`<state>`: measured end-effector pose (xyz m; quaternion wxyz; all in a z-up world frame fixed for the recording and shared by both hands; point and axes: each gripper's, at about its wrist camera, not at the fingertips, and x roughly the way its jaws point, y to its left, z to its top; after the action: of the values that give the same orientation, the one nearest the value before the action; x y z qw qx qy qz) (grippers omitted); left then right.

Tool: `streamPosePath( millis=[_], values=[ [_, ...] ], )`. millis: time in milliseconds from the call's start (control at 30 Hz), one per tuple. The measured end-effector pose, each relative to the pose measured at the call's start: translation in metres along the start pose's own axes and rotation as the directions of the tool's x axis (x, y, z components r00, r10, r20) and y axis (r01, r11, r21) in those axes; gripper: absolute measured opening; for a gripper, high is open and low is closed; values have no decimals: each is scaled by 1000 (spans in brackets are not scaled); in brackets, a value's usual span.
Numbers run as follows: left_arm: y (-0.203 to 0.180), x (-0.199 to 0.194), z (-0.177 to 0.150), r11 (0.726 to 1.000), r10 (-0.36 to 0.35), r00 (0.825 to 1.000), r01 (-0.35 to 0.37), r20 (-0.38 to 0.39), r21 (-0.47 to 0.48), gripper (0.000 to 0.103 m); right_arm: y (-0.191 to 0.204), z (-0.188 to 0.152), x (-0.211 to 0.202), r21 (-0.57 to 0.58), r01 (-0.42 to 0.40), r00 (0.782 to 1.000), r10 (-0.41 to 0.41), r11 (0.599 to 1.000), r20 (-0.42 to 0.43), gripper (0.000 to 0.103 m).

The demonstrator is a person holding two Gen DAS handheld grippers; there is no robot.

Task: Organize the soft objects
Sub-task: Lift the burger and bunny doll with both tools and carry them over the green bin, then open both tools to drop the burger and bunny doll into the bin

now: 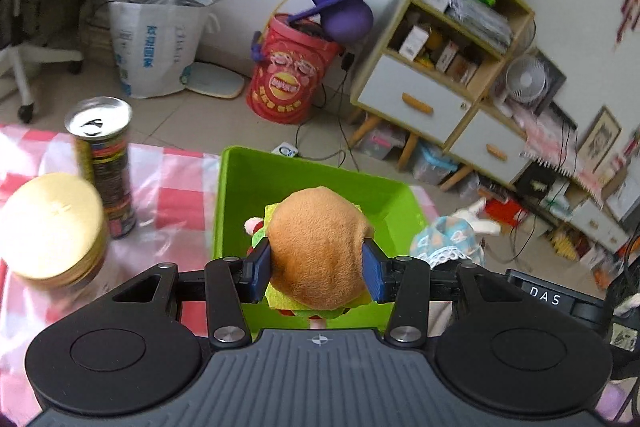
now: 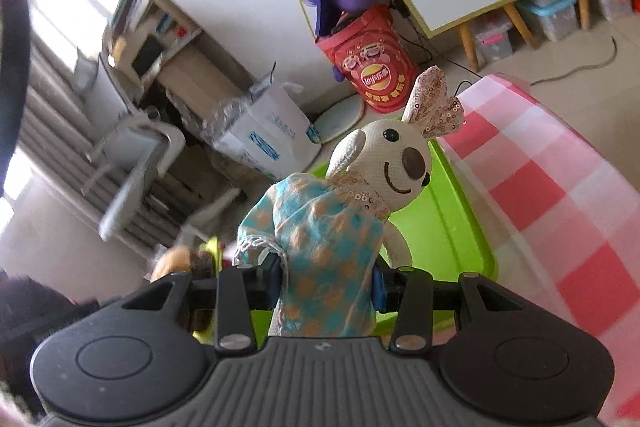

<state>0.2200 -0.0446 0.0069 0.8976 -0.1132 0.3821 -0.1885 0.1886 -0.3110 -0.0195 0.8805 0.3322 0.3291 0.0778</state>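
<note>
My left gripper (image 1: 316,273) is shut on a plush hamburger (image 1: 318,247) and holds it over the open green bin (image 1: 240,187). My right gripper (image 2: 326,283) is shut on a plush rabbit (image 2: 320,227) in a blue and orange checked dress, held upright beside the green bin (image 2: 460,227). The rabbit also shows at the right in the left wrist view (image 1: 448,239), and the hamburger shows blurred at the left in the right wrist view (image 2: 176,259).
A tall can (image 1: 104,163) and a jar with a gold lid (image 1: 52,227) stand on the pink checked tablecloth (image 1: 172,195) left of the bin. Beyond the table are a red barrel (image 1: 288,79), a white bag (image 1: 152,47) and a shelf cabinet (image 1: 440,67).
</note>
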Motion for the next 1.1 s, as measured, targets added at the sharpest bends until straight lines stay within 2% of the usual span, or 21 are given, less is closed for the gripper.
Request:
streamPosePath(
  millis=[100, 200, 267, 400, 467, 533, 600, 633, 700, 833, 967, 1100],
  values=[
    [2, 23, -3, 999, 29, 998, -27, -50, 33, 47, -2, 0, 17, -64, 18, 1000, -19, 998, -12, 26],
    [3, 39, -7, 997, 64, 993, -58, -95, 60, 48, -5, -2, 28, -98, -5, 999, 1, 995, -35, 27],
    [6, 46, -9, 997, 67, 991, -61, -116, 55, 48, -6, -3, 36, -103, -10, 998, 4, 995, -56, 27],
    [9, 52, -13, 997, 69, 988, -63, -141, 51, 50, -5, -7, 46, -141, 28, 995, -42, 990, -95, 28],
    [9, 51, -13, 996, 73, 988, -66, -135, 53, 52, -4, -9, 44, -155, 29, 995, -43, 988, -91, 31],
    [8, 47, -13, 997, 62, 991, -56, -118, 53, 57, -4, -8, 41, -141, 12, 995, -25, 990, -92, 41],
    [5, 43, -11, 997, 53, 993, -47, -104, 57, 65, -3, -5, 36, -118, 2, 996, -12, 993, -83, 62],
    [3, 39, -10, 997, 48, 994, -42, -96, 60, 67, -3, -4, 31, -108, -5, 998, -2, 994, -70, 63],
    [0, 33, -8, 997, 50, 996, -45, -78, 66, 79, -2, -1, 22, -92, -16, 998, 11, 996, -59, 63],
    [-6, 16, -9, 996, 50, 997, -46, -52, 80, 85, 3, 5, 0, -94, 3, 999, -7, 996, -38, 64],
    [-12, -5, -15, 994, 56, 998, -52, -32, 100, 97, 10, 9, -23, -97, 26, 999, -29, 995, -33, 66],
    [-15, -28, -26, 989, 82, 996, -79, -21, 127, 97, 26, 4, -46, -142, 57, 998, -62, 988, -33, 71]
  ],
)
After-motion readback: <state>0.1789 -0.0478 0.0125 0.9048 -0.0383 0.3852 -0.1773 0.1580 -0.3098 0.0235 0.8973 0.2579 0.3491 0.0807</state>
